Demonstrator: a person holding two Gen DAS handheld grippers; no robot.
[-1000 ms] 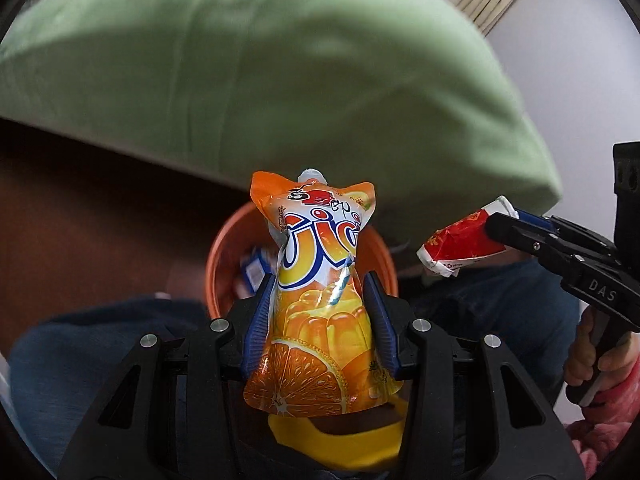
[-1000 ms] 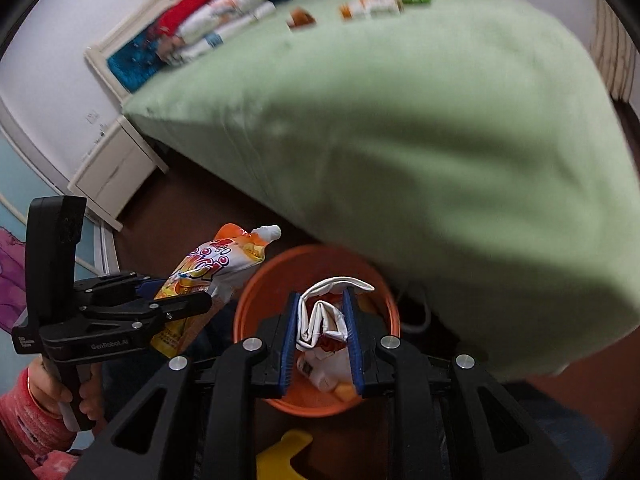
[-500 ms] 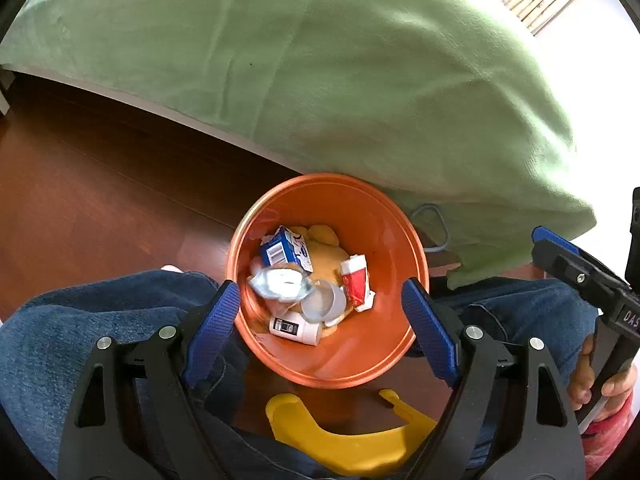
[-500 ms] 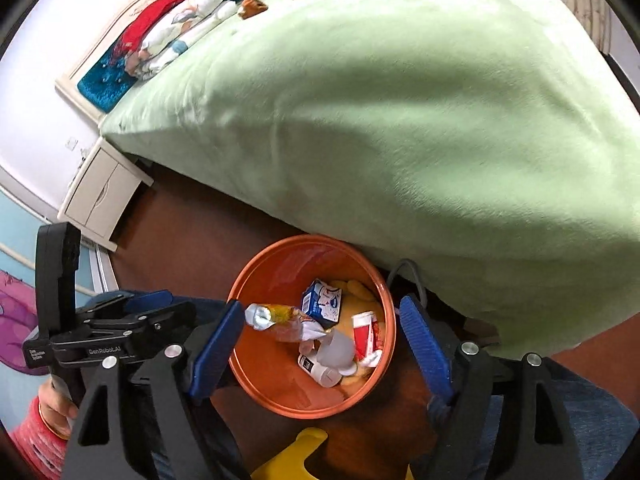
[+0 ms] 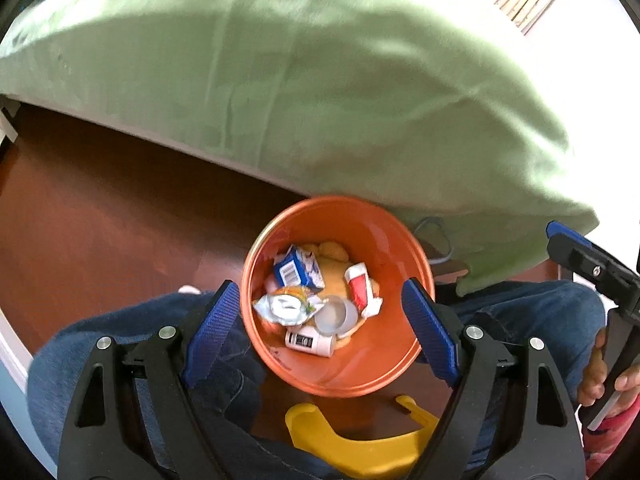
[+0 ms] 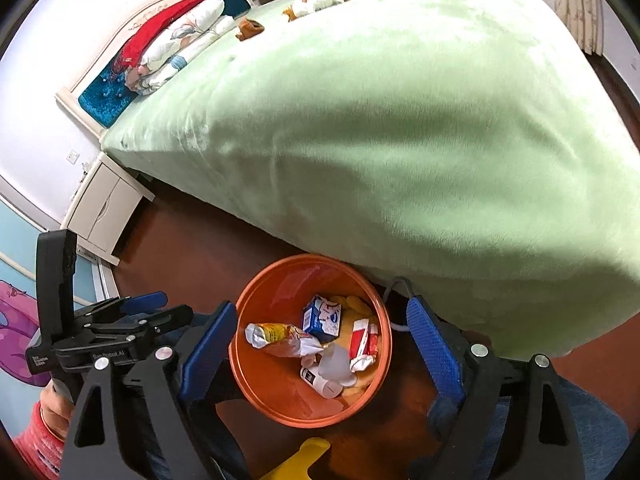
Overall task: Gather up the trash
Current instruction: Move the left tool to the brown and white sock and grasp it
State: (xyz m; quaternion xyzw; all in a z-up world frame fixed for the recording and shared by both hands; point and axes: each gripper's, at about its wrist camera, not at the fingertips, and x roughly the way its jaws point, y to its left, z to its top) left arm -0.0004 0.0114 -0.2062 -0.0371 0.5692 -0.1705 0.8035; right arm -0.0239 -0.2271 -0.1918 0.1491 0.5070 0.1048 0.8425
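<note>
An orange bin (image 5: 360, 224) (image 6: 288, 280) stands on the floor at the foot of the bed, below both grippers. In it lie a crumpled orange juice pouch (image 5: 286, 306) (image 6: 280, 336), a red-and-white wrapper (image 5: 358, 286) (image 6: 362, 338), a blue-and-white carton (image 5: 298, 270) (image 6: 322, 318) and a small white bottle (image 5: 310, 342). My left gripper (image 5: 320, 288) hangs open over the bin, holding nothing. My right gripper (image 6: 322, 306) is above it too; its jaws are opening with nothing between them. Each gripper also shows at the edge of the other's view, the right gripper (image 5: 592, 268) and the left gripper (image 6: 168, 308).
A green-covered bed (image 6: 400, 120) fills the space behind the bin, with more litter (image 6: 316, 0) at its far side and pillows (image 6: 172, 44) at the head. A white nightstand (image 6: 104, 208) stands at the left. A person's jeans-clad legs (image 5: 120, 340) flank the bin. A yellow plastic piece (image 5: 360, 444) lies near.
Both grippers have opened. The juice pouch left my left gripper and the red-and-white wrapper left my right gripper; both now lie in the bin.
</note>
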